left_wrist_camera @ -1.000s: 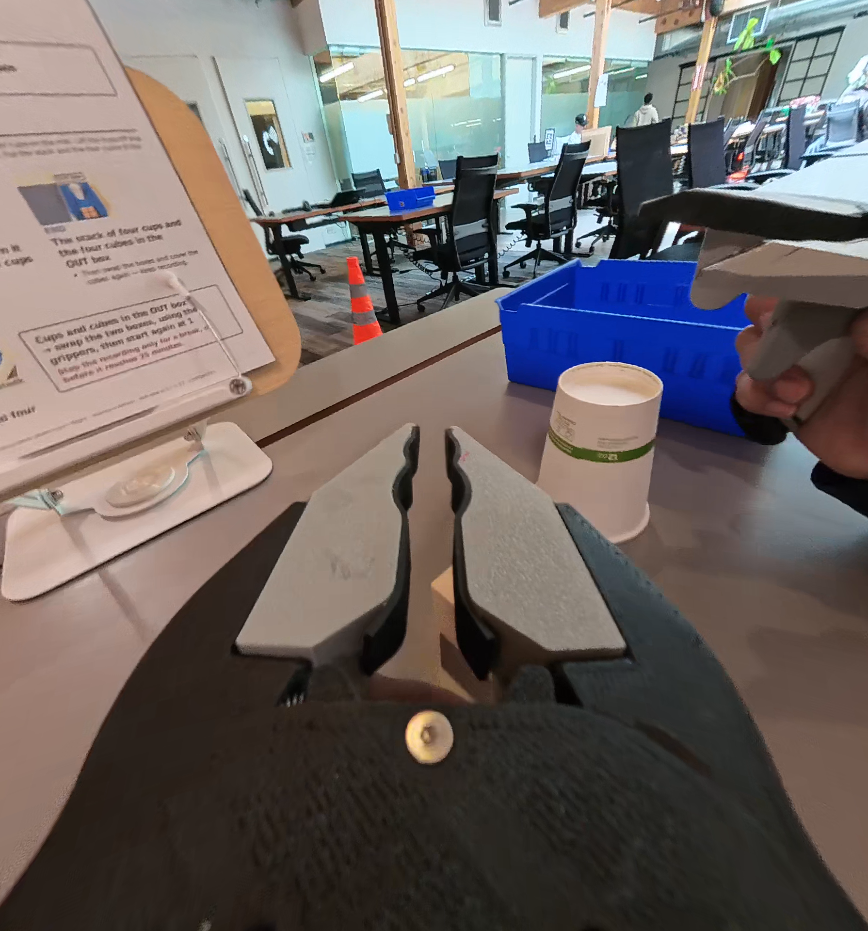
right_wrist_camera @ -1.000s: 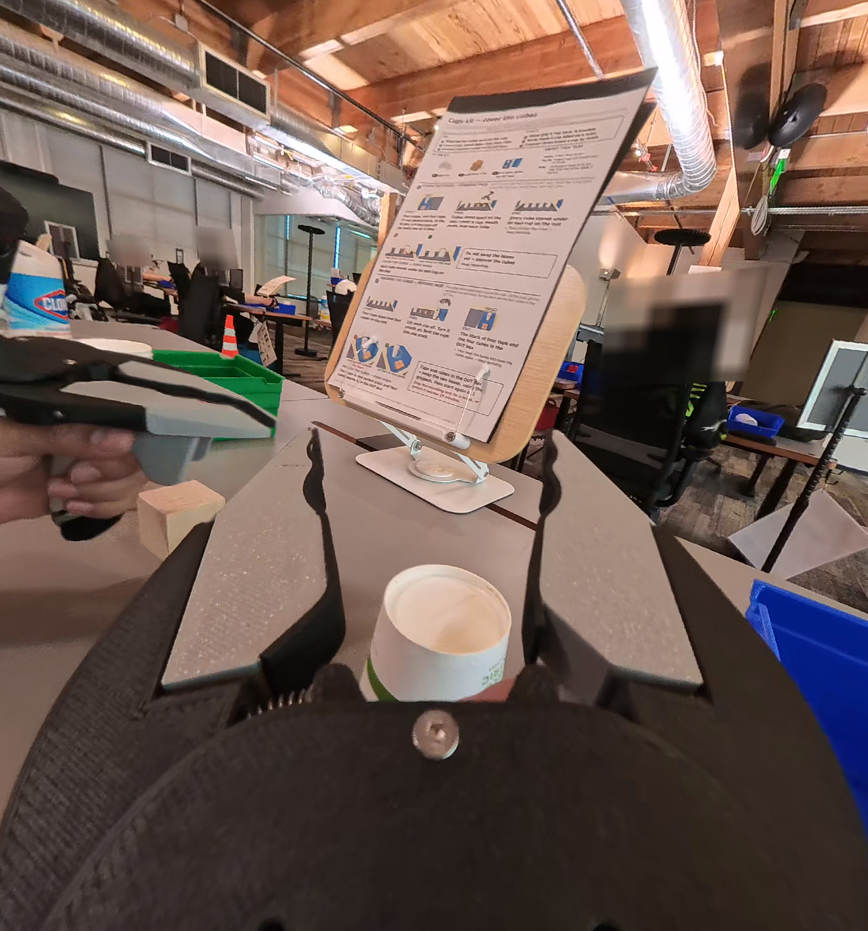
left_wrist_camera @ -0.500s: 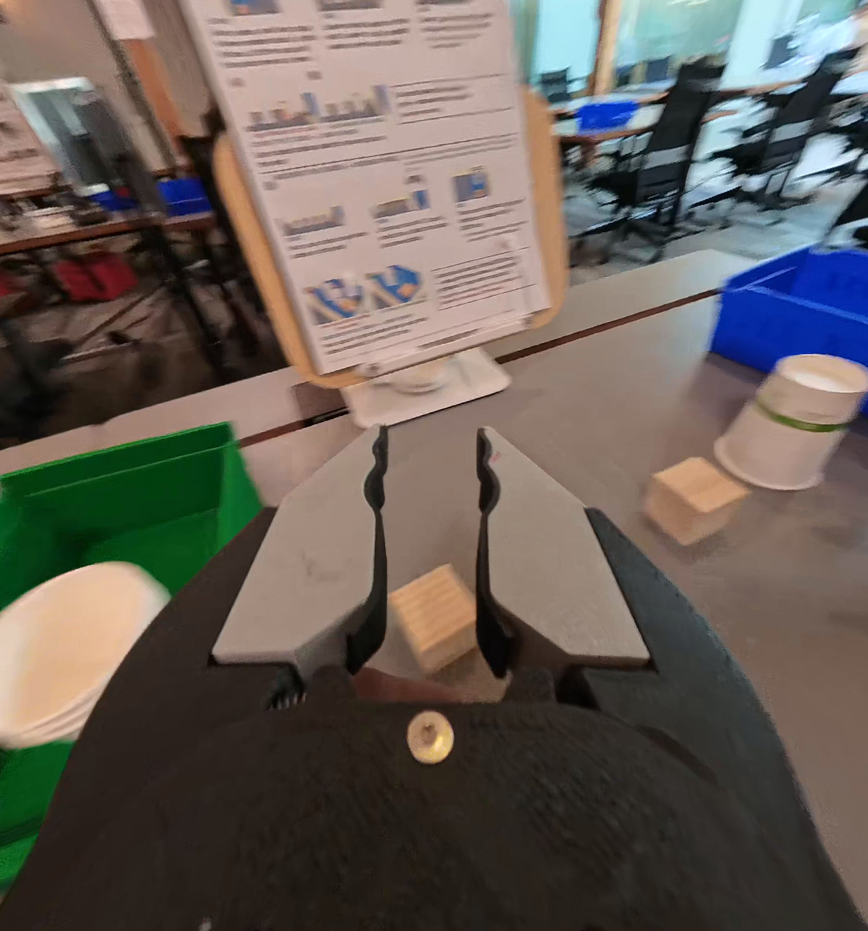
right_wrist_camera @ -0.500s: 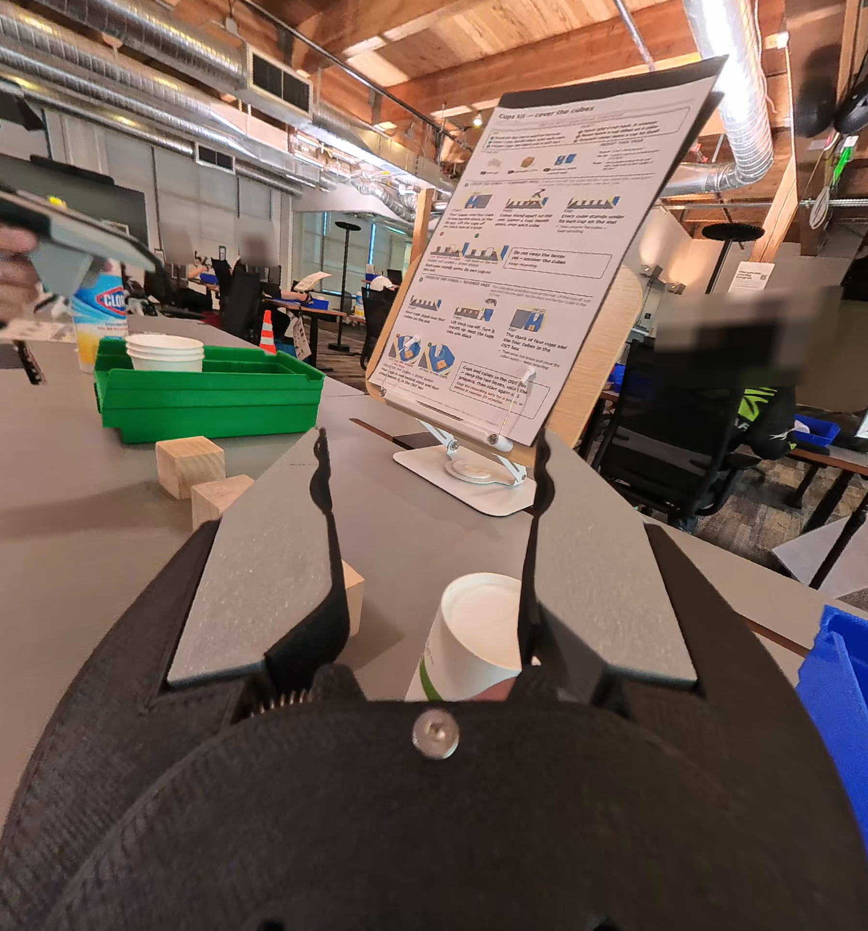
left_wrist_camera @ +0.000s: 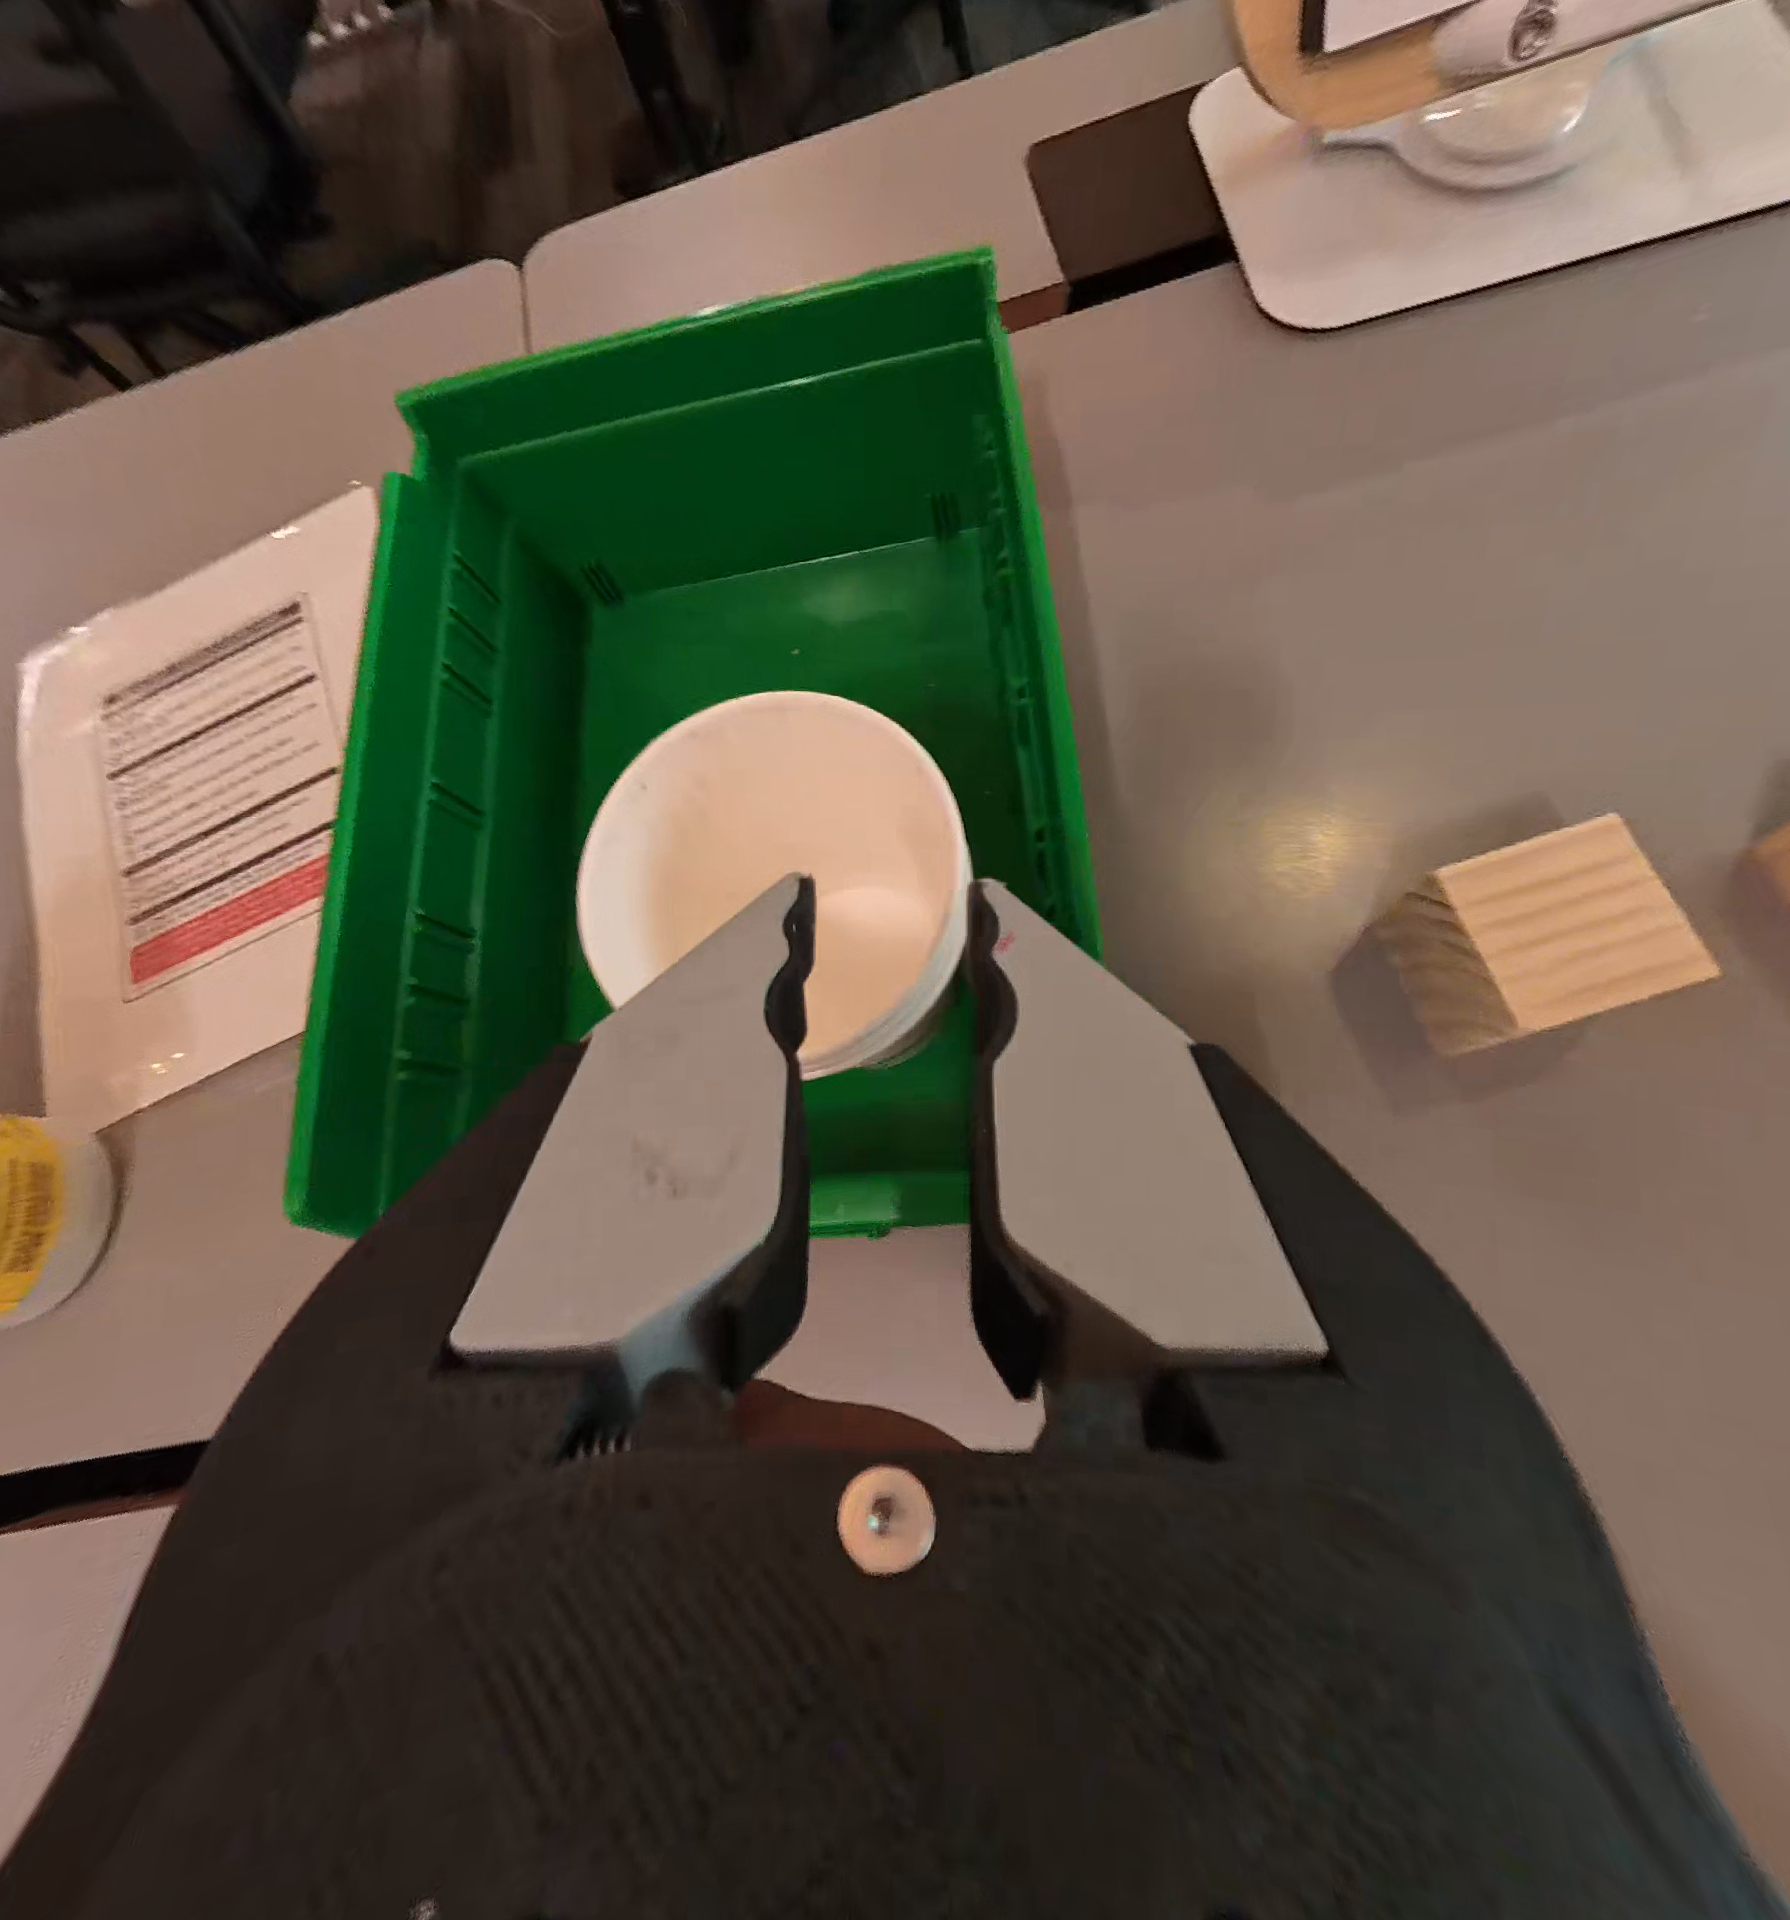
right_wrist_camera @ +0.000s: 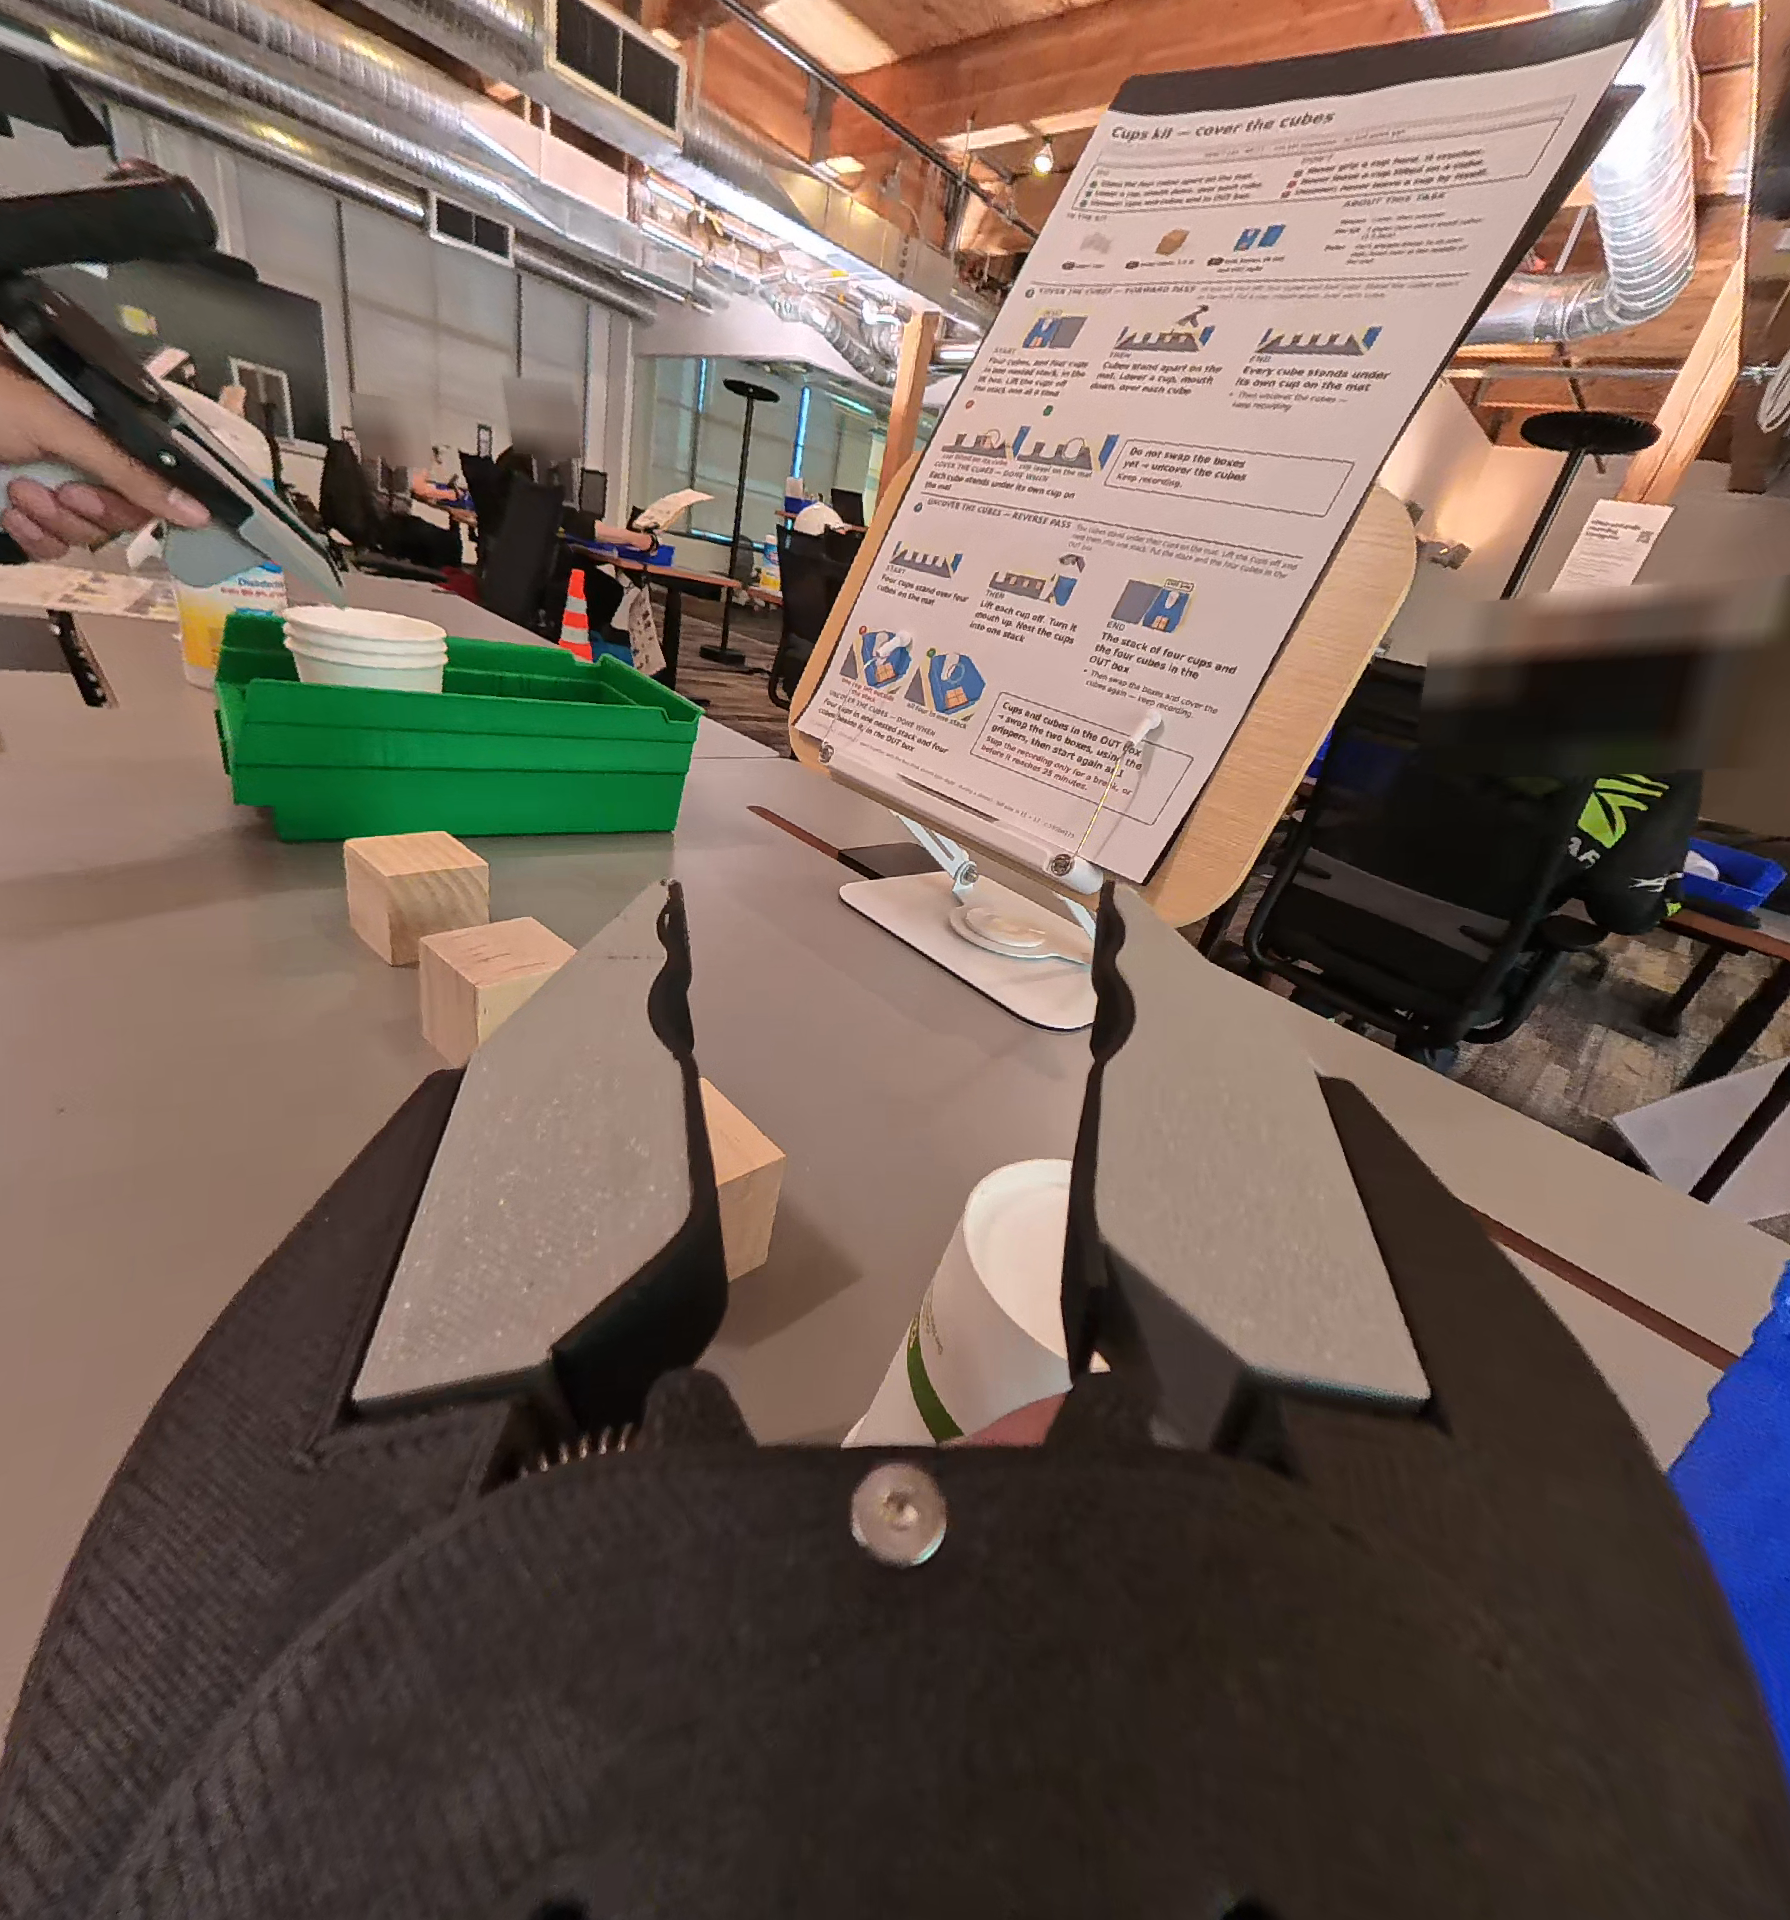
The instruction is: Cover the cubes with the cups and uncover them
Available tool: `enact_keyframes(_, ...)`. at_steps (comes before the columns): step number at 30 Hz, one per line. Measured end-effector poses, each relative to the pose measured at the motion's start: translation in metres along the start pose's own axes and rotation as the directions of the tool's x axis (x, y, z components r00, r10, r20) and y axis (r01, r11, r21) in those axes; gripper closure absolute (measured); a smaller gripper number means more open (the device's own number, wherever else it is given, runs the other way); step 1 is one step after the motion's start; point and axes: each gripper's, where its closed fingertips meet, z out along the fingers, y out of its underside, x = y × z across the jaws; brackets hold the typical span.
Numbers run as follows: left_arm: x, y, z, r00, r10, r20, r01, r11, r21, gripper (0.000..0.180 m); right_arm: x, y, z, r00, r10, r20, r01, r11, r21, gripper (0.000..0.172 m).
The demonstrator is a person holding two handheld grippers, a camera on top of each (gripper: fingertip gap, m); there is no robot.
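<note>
Spreading under everything, the grey table (right_wrist_camera: 143, 1039) carries a green bin (left_wrist_camera: 517, 727) at its far left, holding stacked white cups (left_wrist_camera: 766, 831). Three wooden cubes (right_wrist_camera: 415, 904) stand in a row right of the bin, beside an upturned cup (right_wrist_camera: 984, 1309). The left gripper (left_wrist_camera: 886, 904) hovers part-open over the stack's rim, gripping nothing. The right gripper (right_wrist_camera: 886, 914) gapes wide, one finger beside the upturned cup.
</note>
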Motion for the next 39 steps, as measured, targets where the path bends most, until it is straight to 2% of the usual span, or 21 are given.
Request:
enact_keyframes(6, 0.001, 0.020, 0.015, 0.994, 0.104, 0.024, -0.100, 0.986, -0.133, 0.155, 0.000, -0.002, 0.000, 1.000, 0.016, 0.010, -0.016, 1.000, 0.006, 0.097)
enact_keyframes(7, 0.001, 0.023, 0.017, 0.993, 0.118, 0.030, -0.112, 0.983, -0.149, 0.160, 0.000, -0.002, 0.000, 1.000, 0.014, 0.009, -0.014, 1.000, 0.006, 0.097)
enact_keyframes(8, 0.000, 0.022, 0.018, 0.991, 0.126, 0.042, -0.119, 0.982, -0.149, 0.172, 0.000, -0.002, 0.000, 1.000, 0.011, 0.007, -0.011, 1.000, 0.006, 0.097)
enact_keyframes(10, 0.000, 0.021, 0.019, 0.990, 0.137, 0.040, -0.129, 0.980, -0.151, 0.176, 0.000, -0.002, -0.001, 1.000, 0.010, 0.006, -0.010, 1.000, 0.007, 0.097)
enact_keyframes(21, 0.001, 0.004, 0.009, 0.993, 0.114, 0.035, -0.110, 0.989, -0.098, 0.176, -0.005, 0.001, 0.003, 1.000, 0.009, 0.024, -0.009, 1.000, -0.017, 0.097)
enact_keyframes(26, 0.013, 0.007, 0.010, 0.996, 0.087, -0.028, -0.090, 0.991, -0.104, 0.177, -0.007, 0.002, 0.004, 1.000, 0.007, 0.027, -0.007, 1.000, -0.025, 0.097)
enact_keyframes(28, 0.019, 0.008, 0.010, 0.996, 0.061, -0.073, -0.068, 0.993, -0.100, 0.177, -0.007, 0.002, 0.004, 1.000, 0.006, 0.027, -0.005, 1.000, -0.027, 0.097)
enact_keyframes(34, 0.036, 0.006, 0.005, 0.956, -0.132, -0.261, 0.114, 0.990, -0.081, 0.177, -0.008, 0.003, 0.004, 0.999, 0.007, 0.031, -0.006, 0.999, -0.032, 0.097)
enact_keyframes(39, 0.037, 0.010, 0.002, 0.921, -0.215, -0.324, 0.199, 0.976, -0.083, 0.176, -0.010, 0.005, 0.006, 0.999, 0.004, 0.035, -0.002, 0.999, -0.042, 0.097)
